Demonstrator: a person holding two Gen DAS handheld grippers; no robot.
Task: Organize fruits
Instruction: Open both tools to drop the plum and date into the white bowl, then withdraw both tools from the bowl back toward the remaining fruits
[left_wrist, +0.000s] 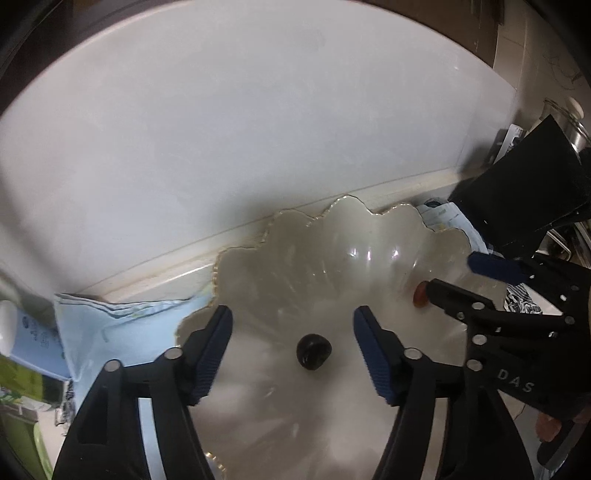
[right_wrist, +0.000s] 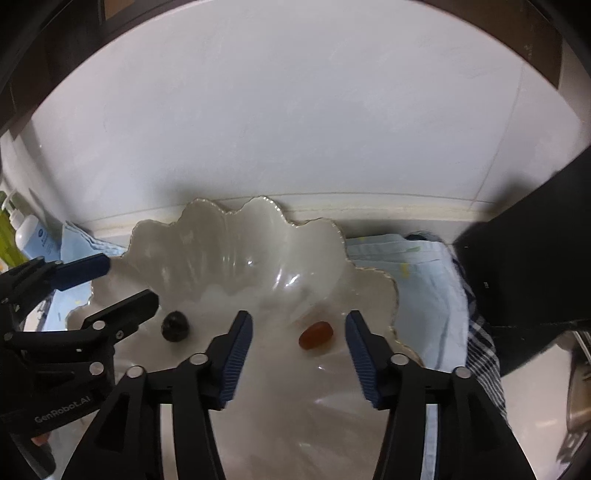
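Observation:
A pearly shell-shaped dish (left_wrist: 295, 236) (right_wrist: 229, 236) with a wavy rim lies on a light blue cloth. A dark round fruit (left_wrist: 313, 350) (right_wrist: 176, 326) rests in the dish. A small red oval fruit (right_wrist: 316, 334) (left_wrist: 420, 295) rests in it further right. My left gripper (left_wrist: 292, 347) is open, its fingers either side of the dark fruit and just above it; it also shows in the right wrist view (right_wrist: 127, 282). My right gripper (right_wrist: 298, 350) is open around the red fruit, apart from it; it also shows in the left wrist view (left_wrist: 452, 275).
The light blue cloth (left_wrist: 122, 325) (right_wrist: 406, 266) lies under the dish against a white tiled wall. A white bottle (right_wrist: 35, 236) and a green bottle (right_wrist: 7, 236) stand at the left. A black block (right_wrist: 532, 251) and a checked cloth (right_wrist: 480, 332) lie at the right.

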